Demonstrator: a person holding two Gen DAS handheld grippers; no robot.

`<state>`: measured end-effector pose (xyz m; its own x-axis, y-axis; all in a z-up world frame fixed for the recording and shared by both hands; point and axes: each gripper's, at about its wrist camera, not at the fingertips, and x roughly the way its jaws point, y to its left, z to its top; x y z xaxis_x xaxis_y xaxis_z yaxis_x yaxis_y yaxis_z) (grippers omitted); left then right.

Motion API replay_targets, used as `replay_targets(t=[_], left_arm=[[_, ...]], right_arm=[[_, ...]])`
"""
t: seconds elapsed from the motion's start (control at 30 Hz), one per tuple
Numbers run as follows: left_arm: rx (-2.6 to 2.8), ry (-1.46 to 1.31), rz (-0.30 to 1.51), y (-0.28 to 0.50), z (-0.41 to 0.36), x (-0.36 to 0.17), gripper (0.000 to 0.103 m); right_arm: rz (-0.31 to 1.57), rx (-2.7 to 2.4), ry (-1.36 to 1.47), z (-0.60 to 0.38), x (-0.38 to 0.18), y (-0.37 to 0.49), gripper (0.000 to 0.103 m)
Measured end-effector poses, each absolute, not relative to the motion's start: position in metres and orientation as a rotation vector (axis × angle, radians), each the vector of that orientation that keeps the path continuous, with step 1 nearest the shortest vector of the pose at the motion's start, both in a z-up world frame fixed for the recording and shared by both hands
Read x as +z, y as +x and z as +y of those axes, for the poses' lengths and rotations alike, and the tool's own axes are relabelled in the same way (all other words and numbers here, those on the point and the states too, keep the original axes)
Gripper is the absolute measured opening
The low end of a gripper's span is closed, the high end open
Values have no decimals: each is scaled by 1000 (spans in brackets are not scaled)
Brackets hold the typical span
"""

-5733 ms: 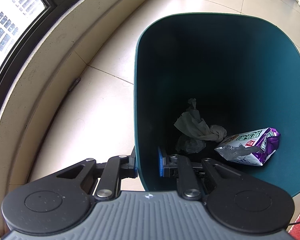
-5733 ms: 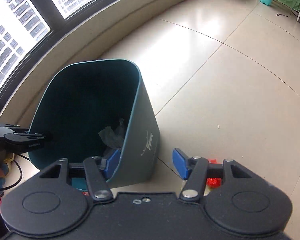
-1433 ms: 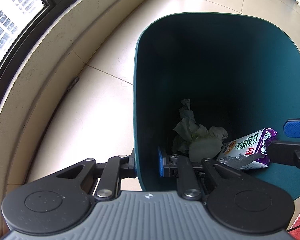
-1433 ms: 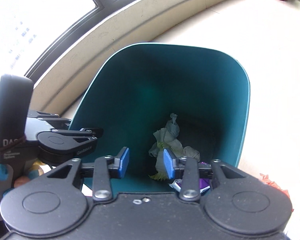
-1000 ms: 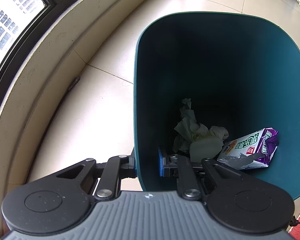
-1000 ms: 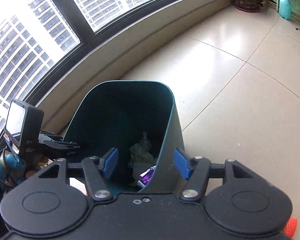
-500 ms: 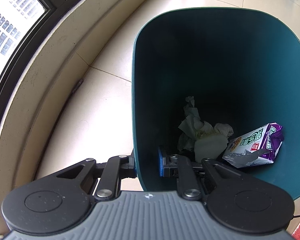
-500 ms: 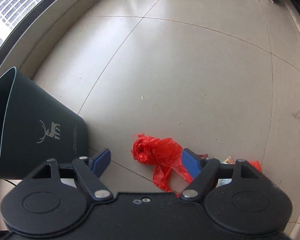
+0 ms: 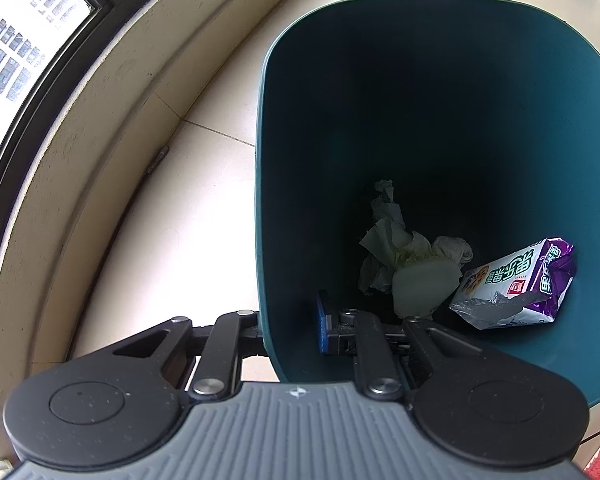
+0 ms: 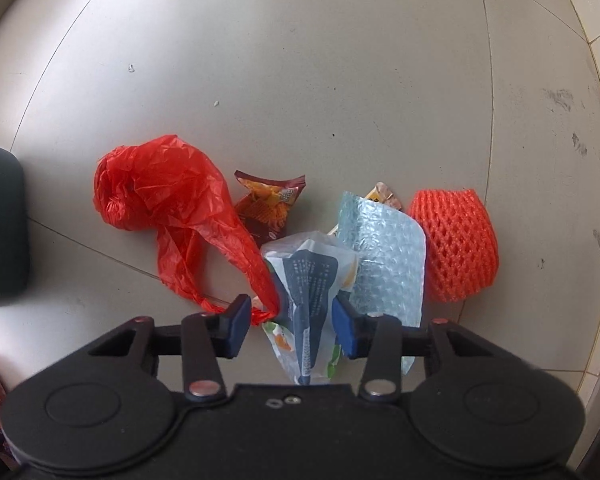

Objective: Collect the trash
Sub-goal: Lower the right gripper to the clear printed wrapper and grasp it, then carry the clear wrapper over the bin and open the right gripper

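The bin stands tilted by the window wall, your left tongs clamped on its near rim; hold that angle so the mouth stays open. The remaining trash lies on the floor just beside the bin: red bag, mesh sleeve, bubble wrap, snack packet. Your right tongs have just been closing around the white wrapper; the right pad touches it, the left stands clear beside the red bag's tail. Keep that tail out, then pinch squarely.
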<state>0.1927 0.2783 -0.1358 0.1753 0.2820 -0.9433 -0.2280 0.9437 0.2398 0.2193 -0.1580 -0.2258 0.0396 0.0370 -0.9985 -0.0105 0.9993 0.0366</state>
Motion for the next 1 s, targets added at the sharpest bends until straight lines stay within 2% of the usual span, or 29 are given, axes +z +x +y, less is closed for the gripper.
replay_targets(t=[0.1,0.17,0.23,0.33,0.57,1.0], left_arm=[[364,44,1346,192,280,-136,18],[365,42,1347,192,280,-136,18],[365,45,1345,192,280,-134,18],[362,43,1344,191,280,-134,18],[354,11,1342,190,287,-130,18],[345,3,1335,186,294,-127,18]], right_arm=[[1546,19,-4,-159,-234,217,23],[1549,11,-13,-159,-240,215,19],[1549,5,-12,-160,-245,213,8],[1555,-4,-26,-161,-245,209,3],[1563,28,-98,-157,-213,204,1],[1377,311,-86,-95,-73,193,0]])
